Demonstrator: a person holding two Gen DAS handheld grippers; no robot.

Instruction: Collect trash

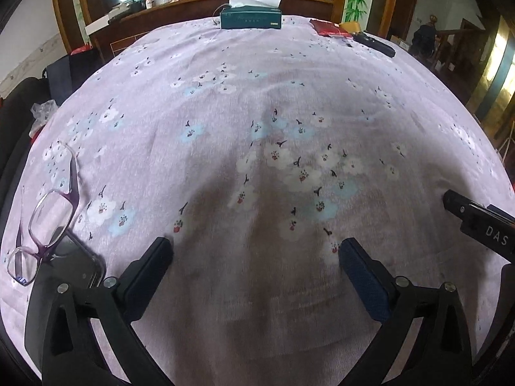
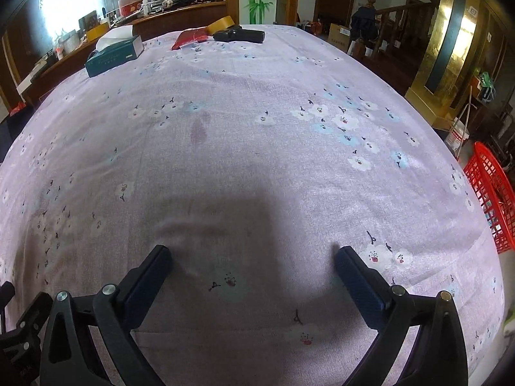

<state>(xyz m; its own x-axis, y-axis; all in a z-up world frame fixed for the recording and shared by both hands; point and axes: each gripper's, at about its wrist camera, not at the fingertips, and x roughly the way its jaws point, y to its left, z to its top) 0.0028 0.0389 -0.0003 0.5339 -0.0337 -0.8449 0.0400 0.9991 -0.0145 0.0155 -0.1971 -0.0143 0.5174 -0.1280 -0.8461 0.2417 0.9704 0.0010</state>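
- Left wrist view gives me one readable word: white letters "DAS" on the black body of my right gripper (image 1: 482,225), which pokes in from the right edge and is cut off there.
- My left gripper (image 1: 254,247) has its fingers spread wide over the lilac floral tablecloth (image 1: 225,103), with only bare cloth between them.
- My right gripper, seen from the right wrist camera (image 2: 252,255), is likewise spread wide, with nothing between the fingers but cloth.
- A dark green tissue box (image 1: 251,19) sits at the far side of the table; it has pale print on its side, too small for me to read.
- Purple-framed glasses (image 1: 48,222) lie at the left edge, resting partly on a dark phone (image 1: 77,263) in a clear case; my left finger hides part of the phone.
- As for trash, I can only make out a crumpled clear plastic scrap (image 1: 43,111) past the left table edge, half cut off, and a red packet (image 1: 328,28) at the far side.
- Beside that packet lie a roll of yellow tape (image 2: 222,23) and a flat black object (image 2: 239,35) I cannot identify.
- A red mesh basket (image 2: 492,196) stands off the right table edge, cropped by the frame.
- Clutter on the far wooden counter (image 1: 199,3) is too blurred to name.
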